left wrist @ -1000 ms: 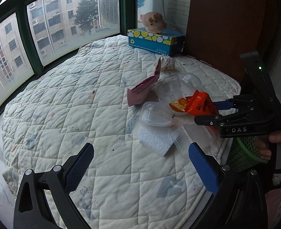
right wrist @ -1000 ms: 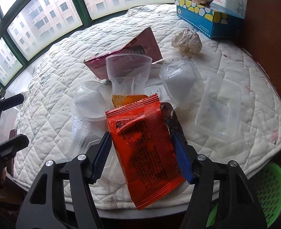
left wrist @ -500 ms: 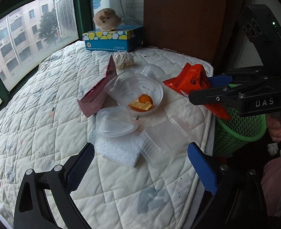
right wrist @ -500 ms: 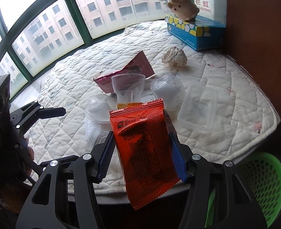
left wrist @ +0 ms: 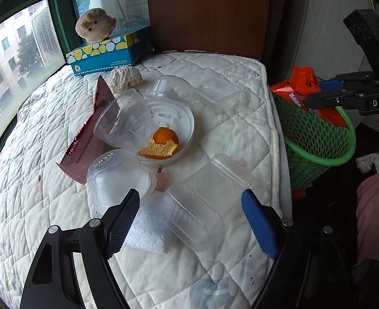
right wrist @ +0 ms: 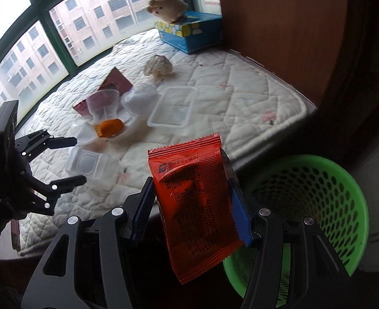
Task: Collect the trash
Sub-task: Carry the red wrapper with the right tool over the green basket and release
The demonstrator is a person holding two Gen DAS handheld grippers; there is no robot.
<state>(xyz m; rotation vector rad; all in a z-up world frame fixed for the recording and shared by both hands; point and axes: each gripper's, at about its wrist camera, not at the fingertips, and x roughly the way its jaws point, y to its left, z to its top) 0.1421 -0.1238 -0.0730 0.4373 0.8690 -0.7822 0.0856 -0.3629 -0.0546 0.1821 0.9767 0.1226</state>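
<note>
Right tongs (right wrist: 192, 211), gripping the orange wrapper (right wrist: 197, 200), have swung from the bed (left wrist: 215, 139) to just beside the green basket (right wrist: 318, 195); left tongs (left wrist: 189, 221) are closing around a clear box (left wrist: 205, 200), not yet pinching

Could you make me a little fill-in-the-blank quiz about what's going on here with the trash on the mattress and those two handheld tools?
1. The right tool grips an orange ____.
2. The green basket stands ____ the mattress, not on it.
3. The plush toy sits on top of the blue ____.
4. The orange peel lies in a clear plastic ____.

Missing words: wrapper; beside; tissue box; lid
</note>
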